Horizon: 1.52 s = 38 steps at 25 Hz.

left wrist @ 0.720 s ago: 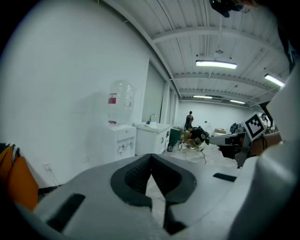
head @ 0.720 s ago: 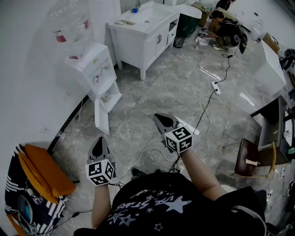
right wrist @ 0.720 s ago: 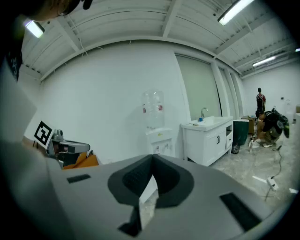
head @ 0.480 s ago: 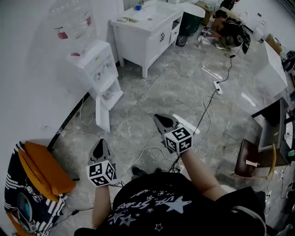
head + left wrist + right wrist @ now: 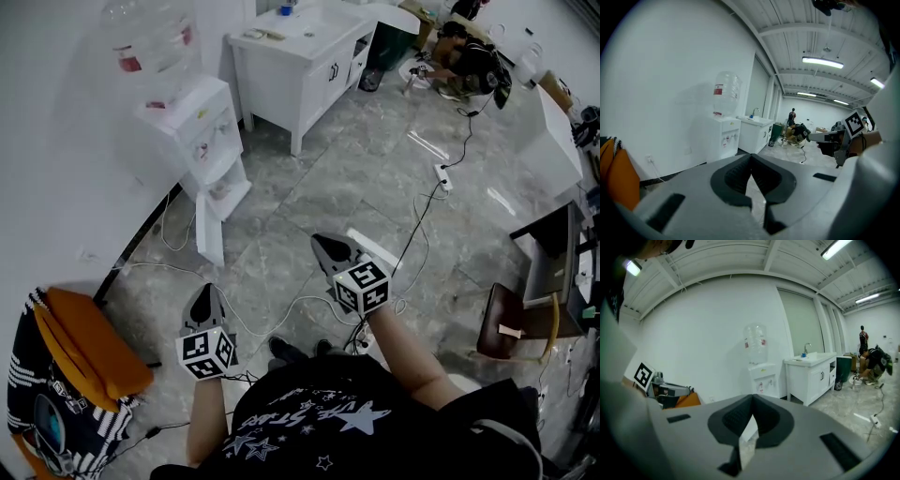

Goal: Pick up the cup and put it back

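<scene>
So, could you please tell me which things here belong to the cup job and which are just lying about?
Job: left hand-held gripper, right hand-held gripper, both shut and empty; no cup can be made out.
Lying about: water dispenser, white sink cabinet, power strip, floor cables, orange seat.

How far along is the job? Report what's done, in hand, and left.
Done: nothing visible. In hand: nothing; left gripper and right gripper are both shut and empty, held above the floor, facing the water dispenser. Left: everything; no cup is clearly visible to lift and put back.
</scene>
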Tool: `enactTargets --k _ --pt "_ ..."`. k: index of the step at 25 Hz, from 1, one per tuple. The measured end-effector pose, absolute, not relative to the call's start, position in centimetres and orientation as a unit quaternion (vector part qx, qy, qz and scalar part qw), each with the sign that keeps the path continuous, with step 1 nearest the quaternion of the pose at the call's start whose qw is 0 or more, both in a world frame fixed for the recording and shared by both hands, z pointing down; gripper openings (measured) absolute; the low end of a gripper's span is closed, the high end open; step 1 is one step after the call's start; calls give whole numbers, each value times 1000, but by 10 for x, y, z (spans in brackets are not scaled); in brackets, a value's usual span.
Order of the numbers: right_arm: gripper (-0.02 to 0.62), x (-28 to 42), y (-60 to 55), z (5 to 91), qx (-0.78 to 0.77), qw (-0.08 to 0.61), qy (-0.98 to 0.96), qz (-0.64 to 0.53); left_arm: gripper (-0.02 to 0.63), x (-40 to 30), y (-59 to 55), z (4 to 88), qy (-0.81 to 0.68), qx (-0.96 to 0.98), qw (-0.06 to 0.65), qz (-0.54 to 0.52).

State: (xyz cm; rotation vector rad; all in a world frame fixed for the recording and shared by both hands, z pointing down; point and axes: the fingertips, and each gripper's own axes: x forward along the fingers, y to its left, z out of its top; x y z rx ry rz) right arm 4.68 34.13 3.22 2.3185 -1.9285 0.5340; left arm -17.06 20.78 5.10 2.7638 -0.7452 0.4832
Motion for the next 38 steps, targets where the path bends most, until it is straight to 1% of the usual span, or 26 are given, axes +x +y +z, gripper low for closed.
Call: enactTargets --k 5,6,7,8,13,18,25,29,34,38 --pt "8 37 329 28 766 33 -621 162 9 -184 201 58 -240 949 138 149" --pt "37 36 326 28 768 32 -620 160 9 -186 198 57 -237 951 138 145" --pt "91 34 324 27 768 31 -619 161 9 -187 194 56 -234 952 135 142" --pt "120 33 321 27 769 31 -618 160 9 -189 190 54 -233 953 132 139" --pt "226 33 313 24 779 36 -607 152 9 -198 173 47 -240 954 135 121" --pt "263 32 300 26 771 42 -616 155 9 -205 166 49 -255 949 147 112" --pt "272 42 251 33 750 48 -641 156 9 -215 144 55 -289 938 152 114" --pt "270 68 212 48 739 45 -652 163 9 -210 119 66 -323 924 162 123" --pt "270 117 150 87 712 59 -675 184 9 -179 83 86 -365 904 161 151" --pt "268 165 96 111 678 80 -705 193 9 -136 46 101 -413 879 174 162"
